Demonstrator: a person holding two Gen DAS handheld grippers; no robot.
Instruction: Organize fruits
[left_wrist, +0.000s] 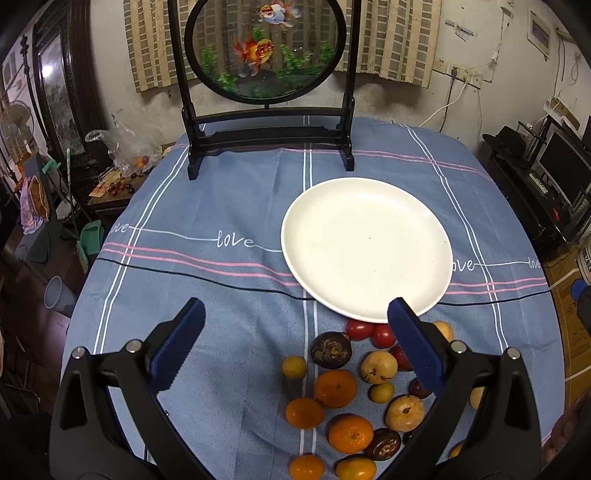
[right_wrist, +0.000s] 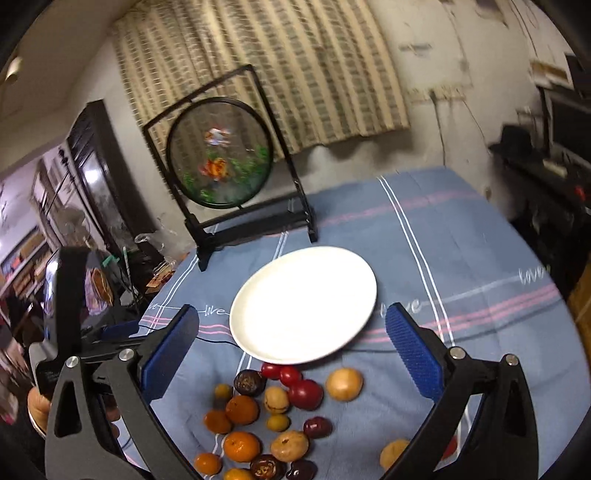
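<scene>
A white plate lies bare on the blue tablecloth; it also shows as the plate in the right wrist view. Just in front of it sits a loose heap of fruit: tangerines, red tomatoes, dark mangosteens and tan round fruits. The same heap holds a tangerine and a red fruit. My left gripper hangs open above the heap's left side, holding nothing. My right gripper is open too, above the heap, with nothing between its fingers.
A black wooden stand with a round goldfish panel rises at the table's far edge. The blue tablecloth spreads out left of the plate. Cluttered furniture lies beyond the left edge, electronics to the right. A person's hand grips the left tool.
</scene>
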